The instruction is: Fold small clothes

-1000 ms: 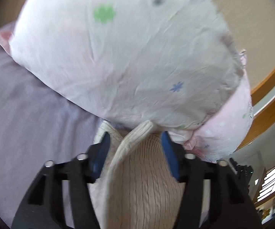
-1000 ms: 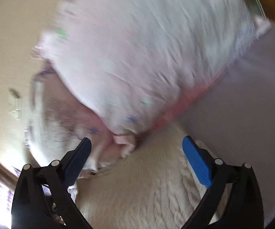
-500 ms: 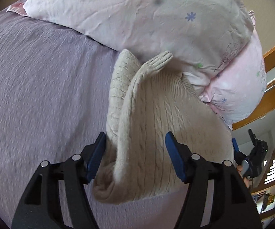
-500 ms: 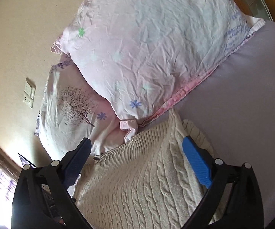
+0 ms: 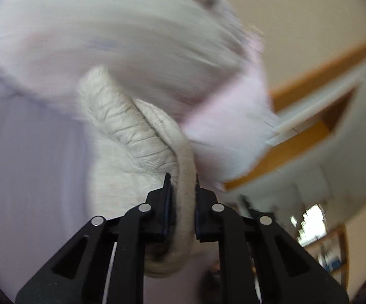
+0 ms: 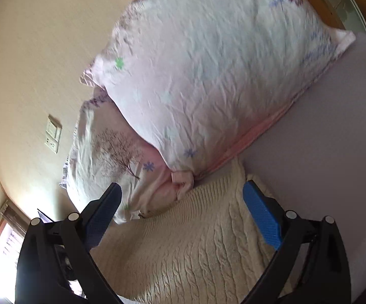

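My right gripper hangs with its blue-padded jaws spread wide over the cream cable-knit sweater, gripping nothing. The sweater lies on the lavender bedsheet, its ribbed edge touching the crumpled pink floral pillow. A second tree-printed pillow sits partly under that one, and a white wall switch plate lies beyond it.

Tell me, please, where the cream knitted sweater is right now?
The cream sweater lies on the lilac bedsheet just below the floral pillows, under the open right gripper, while the left gripper pinches one folded edge.
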`<action>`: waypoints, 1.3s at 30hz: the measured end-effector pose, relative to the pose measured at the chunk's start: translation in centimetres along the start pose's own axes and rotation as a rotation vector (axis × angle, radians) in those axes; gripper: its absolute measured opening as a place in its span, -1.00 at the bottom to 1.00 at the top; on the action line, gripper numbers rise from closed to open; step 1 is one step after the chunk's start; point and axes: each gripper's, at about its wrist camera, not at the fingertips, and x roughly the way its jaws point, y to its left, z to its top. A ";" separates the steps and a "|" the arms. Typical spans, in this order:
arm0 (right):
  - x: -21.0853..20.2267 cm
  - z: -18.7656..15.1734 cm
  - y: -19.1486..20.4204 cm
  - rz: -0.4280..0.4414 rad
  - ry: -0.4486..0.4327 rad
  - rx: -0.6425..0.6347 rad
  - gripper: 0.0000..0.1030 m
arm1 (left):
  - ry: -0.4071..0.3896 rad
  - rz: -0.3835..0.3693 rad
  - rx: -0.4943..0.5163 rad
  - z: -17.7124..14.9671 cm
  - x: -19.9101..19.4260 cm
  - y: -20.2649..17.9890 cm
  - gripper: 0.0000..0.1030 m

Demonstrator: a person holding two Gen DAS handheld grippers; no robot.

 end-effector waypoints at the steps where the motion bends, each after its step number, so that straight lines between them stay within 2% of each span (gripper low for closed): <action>1: -0.6 0.3 0.1 -0.015 -0.020 -0.021 0.91 | 0.022 -0.028 0.025 -0.3 1.6 -1.3 -0.74; 4: -1.6 0.9 0.0 -0.069 -0.050 -0.058 0.91 | 0.153 -0.112 0.089 -2.6 9.6 -5.5 -0.73; 5: -1.9 1.2 -0.4 -0.108 -0.055 -0.066 0.91 | 0.238 -0.123 0.099 -3.9 13.3 -6.7 -0.71; 8: -2.0 1.8 -1.8 -0.140 -0.019 -0.027 0.91 | 0.379 -0.113 0.129 -6.6 18.7 -7.9 -0.65; 9: -1.9 1.9 -2.3 -0.143 0.003 -0.010 0.91 | 0.408 -0.148 0.116 -7.3 19.4 -7.9 -0.66; 10: -1.9 2.0 -2.6 -0.144 0.018 -0.002 0.91 | 0.409 -0.205 0.102 -7.4 19.0 -7.9 -0.65; 11: -1.7 2.1 -2.8 -0.143 0.041 0.003 0.91 | 0.377 -0.220 0.105 -7.2 17.9 -7.7 -0.59; 12: -1.6 2.1 -2.8 -0.137 0.059 0.002 0.91 | 0.334 -0.210 0.114 -6.7 16.7 -7.5 -0.53; 13: -1.5 2.1 -2.7 -0.128 0.078 -0.004 0.90 | 0.282 -0.190 0.122 -6.0 15.1 -7.1 -0.36; 16: -1.8 1.8 -1.3 -0.098 0.128 -0.064 0.88 | 0.178 -0.063 0.139 -4.6 11.1 -5.1 -0.23; 17: -1.6 1.7 -0.9 -0.101 0.136 -0.091 0.88 | 0.162 0.010 0.146 -4.5 9.7 -4.0 -0.18; 19: -0.6 1.2 -0.8 -0.182 0.185 -0.124 0.83 | 0.161 0.097 0.143 -4.4 8.1 -2.4 -0.12; 20: -0.1 1.0 -1.0 -0.204 0.208 -0.114 0.69 | 0.169 0.128 0.138 -4.5 7.4 -1.5 -0.12; 21: 0.2 0.8 -1.3 -0.210 0.229 -0.102 0.28 | 0.185 0.161 0.123 -4.7 7.1 -0.4 -0.12; 22: 0.5 0.5 -1.5 -0.205 0.253 -0.093 0.07 | 0.201 0.171 0.109 -4.7 6.7 0.4 -0.11; 26: 1.4 -0.3 -0.4 -0.239 0.282 -0.170 -0.04 | 0.246 0.162 0.120 -6.1 5.9 1.7 -0.02; 27: 2.1 -0.7 0.0 -0.244 0.300 -0.210 -0.46 | 0.248 0.165 0.131 -6.3 5.7 1.9 0.00; 28: 3.3 -0.9 0.6 -0.294 0.309 -0.273 -0.82 | 0.249 0.168 0.141 -6.5 5.8 1.9 0.01; 30: 4.7 -0.3 1.1 -0.362 0.283 -0.337 -0.83 | 0.253 0.180 0.154 -6.6 5.8 2.2 0.01; 33: 6.0 1.3 0.4 -0.417 0.263 -0.323 -0.84 | 0.250 0.194 0.165 -7.0 6.9 2.1 0.01; 36: 7.8 1.4 -0.7 -0.503 0.313 -0.367 -0.84 | 0.238 0.201 0.162 -6.9 7.4 2.1 0.01; 38: 7.3 1.4 -0.6 -0.485 0.334 -0.347 -0.82 | 0.230 0.208 0.151 -6.5 7.8 2.3 0.08; 39: 6.1 1.8 -0.6 -0.427 0.333 -0.277 -0.72 | 0.229 0.222 0.143 -6.2 8.1 2.5 0.10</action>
